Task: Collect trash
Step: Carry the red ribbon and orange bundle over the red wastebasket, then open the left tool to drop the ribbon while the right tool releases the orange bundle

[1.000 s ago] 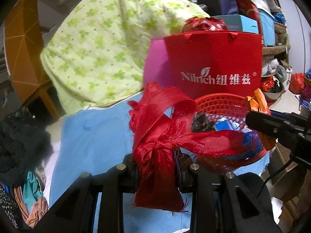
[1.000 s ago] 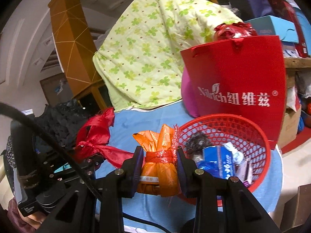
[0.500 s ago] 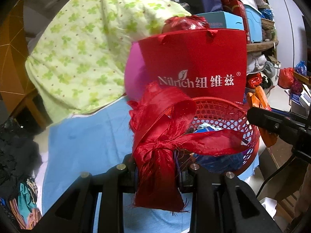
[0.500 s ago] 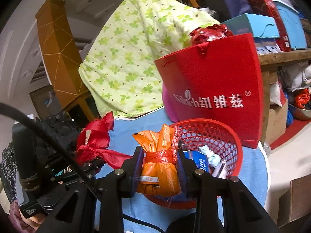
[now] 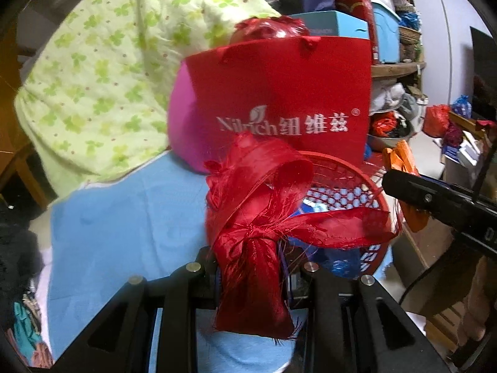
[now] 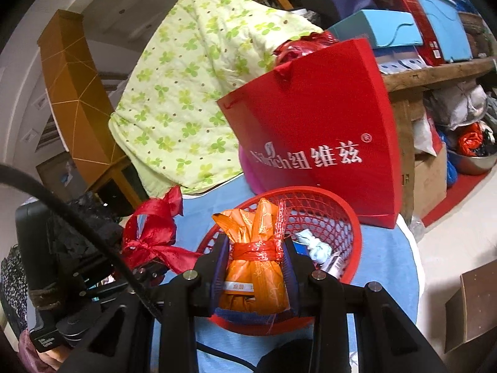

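The left gripper (image 5: 253,275) squeezed a red ribbon pouch (image 5: 251,267) at the bottom middle of the left wrist view. The right gripper (image 6: 254,275) squeezed an orange tied pouch (image 6: 254,267) low in the middle of the right wrist view, in front of the red basket (image 6: 348,217). The basket sat on a blue cloth (image 5: 124,233). A red paper bag (image 6: 316,143) stood right behind the basket.

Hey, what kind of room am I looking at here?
Probably a cluttered storage corner or spare room in a home. A green clover-print quilt is draped over furniture, boxes are stacked on a rough wooden shelf, and a red gift bag stands behind a red basket of scraps.
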Motion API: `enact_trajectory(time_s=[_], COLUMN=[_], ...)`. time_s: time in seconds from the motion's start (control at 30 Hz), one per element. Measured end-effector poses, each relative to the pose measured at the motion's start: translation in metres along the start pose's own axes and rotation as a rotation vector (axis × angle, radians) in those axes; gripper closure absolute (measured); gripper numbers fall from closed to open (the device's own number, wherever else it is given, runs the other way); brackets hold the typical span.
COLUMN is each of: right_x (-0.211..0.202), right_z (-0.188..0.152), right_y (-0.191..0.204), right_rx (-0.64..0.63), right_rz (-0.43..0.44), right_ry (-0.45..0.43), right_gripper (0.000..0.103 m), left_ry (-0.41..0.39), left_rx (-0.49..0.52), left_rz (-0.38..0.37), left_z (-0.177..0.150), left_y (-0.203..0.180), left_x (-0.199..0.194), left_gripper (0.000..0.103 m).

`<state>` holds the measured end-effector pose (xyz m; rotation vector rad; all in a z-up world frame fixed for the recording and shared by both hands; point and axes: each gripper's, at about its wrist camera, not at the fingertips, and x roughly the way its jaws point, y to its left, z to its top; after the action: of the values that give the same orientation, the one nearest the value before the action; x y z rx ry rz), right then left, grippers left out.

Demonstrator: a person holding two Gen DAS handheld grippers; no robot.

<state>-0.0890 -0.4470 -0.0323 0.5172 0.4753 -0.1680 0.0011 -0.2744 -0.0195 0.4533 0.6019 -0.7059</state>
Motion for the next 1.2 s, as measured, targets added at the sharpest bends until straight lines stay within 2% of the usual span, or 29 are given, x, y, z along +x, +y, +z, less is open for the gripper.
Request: enact_trajectory(time_s=[0.23, 0.47, 0.67, 0.93, 0.97, 1.1, 1.2], right_x=[0.001, 0.017, 0.032, 0.055, 0.058, 0.066, 0.068], right_z=[0.001, 0.009, 0.009, 0.01, 0.009, 0.005, 0.004], right_y=[-0.02, -0.026, -0.024, -0.034, -0.035, -0.036, -0.036], right_rx=[0.044, 0.07, 0.092, 0.119, 0.125, 0.147, 0.154], right_rz=[-0.031, -0.014, 0.005, -0.022, -0.024, -0.017, -0.021], right_ry=[0.004, 0.036, 0.064, 0.097, 0.105, 0.129, 0.139], right_gripper=[0.067, 0.067, 0.067, 0.067, 0.067, 0.067, 0.065], left_ry=[0.04, 0.07, 0.08, 0.082, 0.088, 0.082, 0.066], left_rx=[-0.058, -0.093, -0.086, -0.044, -0.042, -0.032, -0.035], left_rz=[-0.101, -0.194, -0.282, -0.326, -0.333, -0.33, -0.323], left_z=[-0.003, -0.001, 0.005, 0.001, 0.0, -0.006, -0.007], left_y=[0.019, 0.033, 0.027, 0.01, 0.009, 0.009, 0.014], left_x=[0.016, 0.03, 0.044, 0.053, 0.055, 0.056, 0.053], left_gripper=[0.072, 0.072, 0.072, 0.066, 0.064, 0.043, 0.04])
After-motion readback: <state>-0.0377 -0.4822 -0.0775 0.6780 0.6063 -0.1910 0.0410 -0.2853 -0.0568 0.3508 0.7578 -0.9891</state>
